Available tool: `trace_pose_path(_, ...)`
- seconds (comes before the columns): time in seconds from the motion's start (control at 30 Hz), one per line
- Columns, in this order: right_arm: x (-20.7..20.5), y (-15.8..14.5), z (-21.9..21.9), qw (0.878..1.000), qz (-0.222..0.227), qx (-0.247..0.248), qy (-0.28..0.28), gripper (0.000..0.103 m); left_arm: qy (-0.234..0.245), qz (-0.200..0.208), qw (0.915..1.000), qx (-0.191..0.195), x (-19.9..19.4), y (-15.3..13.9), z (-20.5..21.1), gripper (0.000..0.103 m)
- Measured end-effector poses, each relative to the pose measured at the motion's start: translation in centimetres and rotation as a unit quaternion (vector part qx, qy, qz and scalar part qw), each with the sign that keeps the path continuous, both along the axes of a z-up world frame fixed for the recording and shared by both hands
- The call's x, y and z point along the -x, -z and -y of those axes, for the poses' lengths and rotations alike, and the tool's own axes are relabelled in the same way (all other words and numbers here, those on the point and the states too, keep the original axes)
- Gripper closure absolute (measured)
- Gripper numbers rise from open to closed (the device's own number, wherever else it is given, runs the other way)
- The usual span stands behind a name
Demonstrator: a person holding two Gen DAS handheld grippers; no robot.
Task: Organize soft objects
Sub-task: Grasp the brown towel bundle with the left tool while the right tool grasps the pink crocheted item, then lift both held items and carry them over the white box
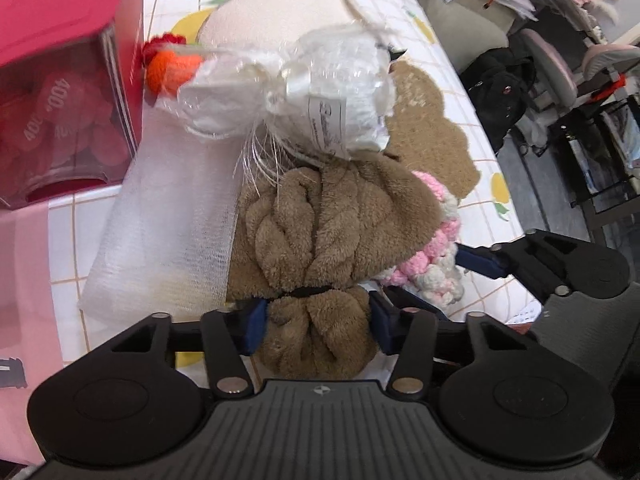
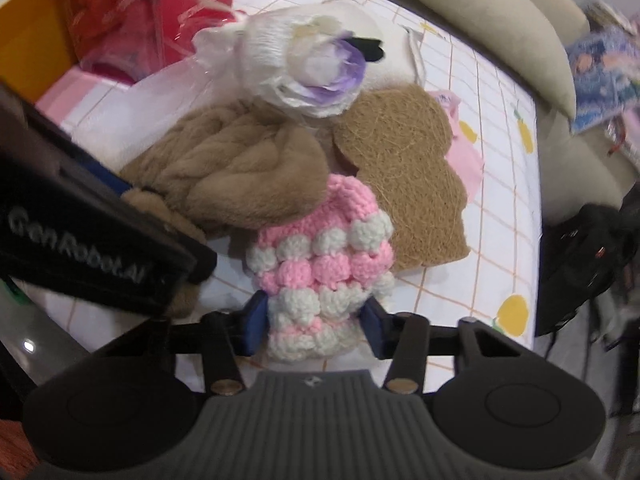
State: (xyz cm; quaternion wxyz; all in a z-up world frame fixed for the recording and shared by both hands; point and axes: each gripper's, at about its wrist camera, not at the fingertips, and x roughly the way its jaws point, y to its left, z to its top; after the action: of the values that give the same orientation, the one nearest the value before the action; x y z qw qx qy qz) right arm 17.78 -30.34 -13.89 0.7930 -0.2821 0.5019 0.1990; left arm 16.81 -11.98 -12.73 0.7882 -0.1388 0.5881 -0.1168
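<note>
our left gripper (image 1: 318, 322) has its pads pressed on the tied end of the brown plush towel (image 1: 320, 232); rest of it lies ahead of the fingers. right gripper (image 2: 314, 322) is clamped on the pink/white crochet piece (image 2: 320, 264). red box (image 1: 68, 80) w/ clear window, far left of left fingers, holds red stuff, too blurred to name.

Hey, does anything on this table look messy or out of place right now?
Yes. The plastic-wrapped white bundle lies tilted on top of the brown plush towel, and the soft things overlap in a heap rather than lying sorted.
</note>
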Motion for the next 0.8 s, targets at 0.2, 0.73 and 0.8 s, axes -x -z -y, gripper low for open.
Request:
trace_pose_path(0.2,2.5,-0.8,-1.1,0.998,0.042,0.034,-0.035,0.075,0.011,0.024,0.9994,0.022,1.5,-1.8,-0.9,0.053)
trace_pose_path(0.73,4.9,-6.4,1.9,0.997,0.022,-0.052,0.049,0.077,0.038,0.084,0.9901,0.106,4.8,-6.5,-3.7,0.057)
trace_pose_path(0.8,5.0,-6.9,2.5,0.996,0.025,-0.061,0.065,0.076,0.037,0.095,0.9885,0.111,5.5,-7.1,-4.2,0.057)
